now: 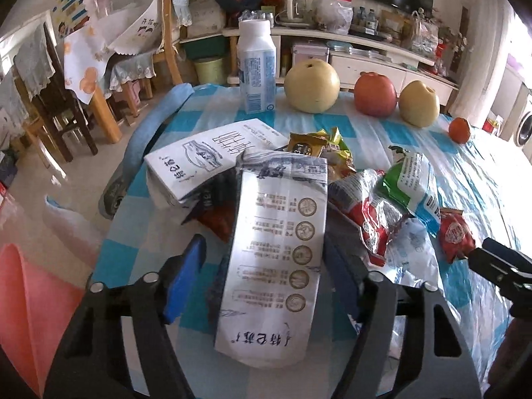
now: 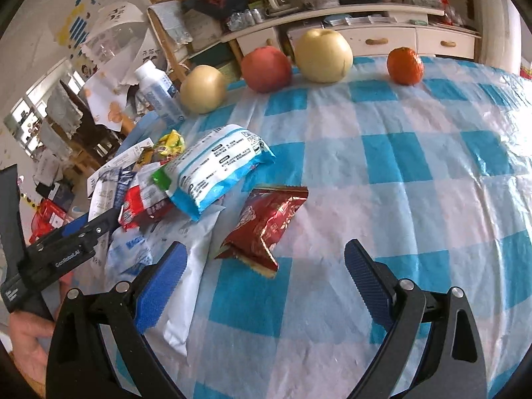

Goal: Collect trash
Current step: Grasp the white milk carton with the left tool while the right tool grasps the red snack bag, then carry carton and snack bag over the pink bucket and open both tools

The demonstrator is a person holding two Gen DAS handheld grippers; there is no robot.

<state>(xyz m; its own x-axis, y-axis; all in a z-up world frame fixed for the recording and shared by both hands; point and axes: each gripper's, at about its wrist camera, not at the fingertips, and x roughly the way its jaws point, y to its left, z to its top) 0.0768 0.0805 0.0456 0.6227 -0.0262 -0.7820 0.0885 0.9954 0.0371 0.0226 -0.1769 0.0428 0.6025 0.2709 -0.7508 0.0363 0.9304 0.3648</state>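
Note:
A pile of trash lies on the blue-and-white checked tablecloth (image 2: 382, 153). My left gripper (image 1: 262, 259) is open, its blue pads on either side of a flattened white milk carton (image 1: 276, 266) that lies between them. A second white carton (image 1: 206, 163) lies behind it, with snack wrappers (image 1: 382, 206) to the right. My right gripper (image 2: 266, 266) is open and empty, just short of a red snack wrapper (image 2: 266, 222). A blue-and-white snack bag (image 2: 216, 169) and a white pouch (image 2: 189, 266) lie left of it. The left gripper (image 2: 96, 229) shows at the left of the right wrist view.
At the table's far edge stand a white bottle (image 1: 256, 66), two yellow pears (image 1: 312, 84), (image 1: 419, 103), a red apple (image 1: 374, 93) and a small orange (image 1: 459, 129). Chairs (image 1: 60, 106) and a cluttered sideboard (image 1: 365, 43) lie beyond. A pink bag (image 1: 30, 292) is at the left.

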